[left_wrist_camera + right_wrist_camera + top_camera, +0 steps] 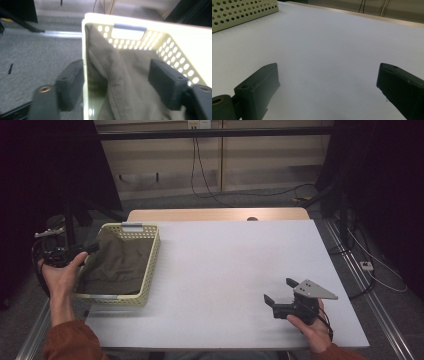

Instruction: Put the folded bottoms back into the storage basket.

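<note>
A pale yellow perforated basket [151,261] stands at the left of the white table [225,265], and an olive-brown cloth [119,262] lies bunched inside it. My left gripper [91,248] is at the basket's left wall, open. In the left gripper view its jaws straddle that wall of the basket [160,42]: one jaw outside, the other inside above the cloth [125,85], neither pressing on it. My right gripper [279,290] is open near the table's front right, low over the bare top, nothing between its jaws. The right gripper [328,75] view has the basket [242,11] far off.
A wooden strip [215,214] runs along the table's far edge. Cables [200,180] trail on the floor behind, and more lie at the right beside a metal rail [372,295]. Dark curtains flank both sides. The table's middle is plain white surface [324,37].
</note>
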A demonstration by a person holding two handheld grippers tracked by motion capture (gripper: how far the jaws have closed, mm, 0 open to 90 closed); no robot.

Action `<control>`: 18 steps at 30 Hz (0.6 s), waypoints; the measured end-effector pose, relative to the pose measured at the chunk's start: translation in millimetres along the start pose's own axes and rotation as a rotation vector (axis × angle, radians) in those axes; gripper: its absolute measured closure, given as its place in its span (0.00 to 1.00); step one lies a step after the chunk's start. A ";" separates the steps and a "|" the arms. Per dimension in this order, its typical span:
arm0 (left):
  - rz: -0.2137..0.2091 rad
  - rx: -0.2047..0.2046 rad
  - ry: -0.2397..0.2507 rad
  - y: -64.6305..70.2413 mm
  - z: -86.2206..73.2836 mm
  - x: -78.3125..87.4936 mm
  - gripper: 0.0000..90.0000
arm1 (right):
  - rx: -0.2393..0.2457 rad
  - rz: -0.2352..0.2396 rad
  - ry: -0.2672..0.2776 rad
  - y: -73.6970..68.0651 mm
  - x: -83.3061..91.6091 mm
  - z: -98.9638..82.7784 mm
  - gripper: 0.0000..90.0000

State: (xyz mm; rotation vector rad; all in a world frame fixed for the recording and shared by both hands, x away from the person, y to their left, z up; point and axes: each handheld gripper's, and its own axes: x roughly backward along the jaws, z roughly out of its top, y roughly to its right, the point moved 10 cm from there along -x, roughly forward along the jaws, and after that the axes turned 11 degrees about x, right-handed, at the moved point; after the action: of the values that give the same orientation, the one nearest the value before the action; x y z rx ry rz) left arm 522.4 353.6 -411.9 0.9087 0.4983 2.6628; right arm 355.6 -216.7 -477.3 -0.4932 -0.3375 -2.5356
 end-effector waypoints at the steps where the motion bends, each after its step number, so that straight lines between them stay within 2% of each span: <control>1: -0.009 -0.005 0.009 1.2 2.3 1.8 0.28 | 0.001 -0.001 0.000 0.0 0.0 0.1 0.05; 5: -0.026 -0.023 0.019 13.3 8.1 -0.4 0.19 | -0.001 -0.001 -0.003 -0.1 -0.4 -0.3 0.05; 8: -0.031 -0.075 0.011 30.2 9.3 -9.0 0.18 | -0.004 -0.001 -0.003 0.1 -0.4 -0.5 0.05; 10: -0.033 -0.117 -0.022 42.0 6.3 -17.3 0.18 | -0.004 -0.001 -0.003 0.2 -0.5 -0.7 0.05; 11: -0.043 -0.135 -0.043 48.3 3.2 -21.5 0.21 | -0.003 0.000 -0.003 0.0 -0.5 -0.6 0.05; 13: -0.051 -0.181 -0.068 57.3 -2.3 -30.3 0.33 | 0.000 0.002 -0.003 -0.4 -0.3 -0.5 0.05; 15: -0.024 -0.196 -0.098 58.2 -7.8 -40.0 0.35 | -0.001 0.004 -0.003 -0.5 -0.2 -0.5 0.05; 17: -0.005 -0.204 -0.116 56.0 -12.5 -48.5 0.44 | -0.002 0.005 -0.004 -0.6 -0.4 -0.8 0.05; 18: 0.018 -0.212 -0.128 52.5 -14.1 -51.7 0.48 | -0.001 0.005 -0.003 -0.6 -0.4 -0.7 0.05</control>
State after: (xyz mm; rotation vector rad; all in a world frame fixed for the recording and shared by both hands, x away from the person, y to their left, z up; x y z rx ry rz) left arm 544.9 284.0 -428.5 1.0124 0.1750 2.5897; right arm 355.4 -216.2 -478.2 -0.4983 -0.3354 -2.5307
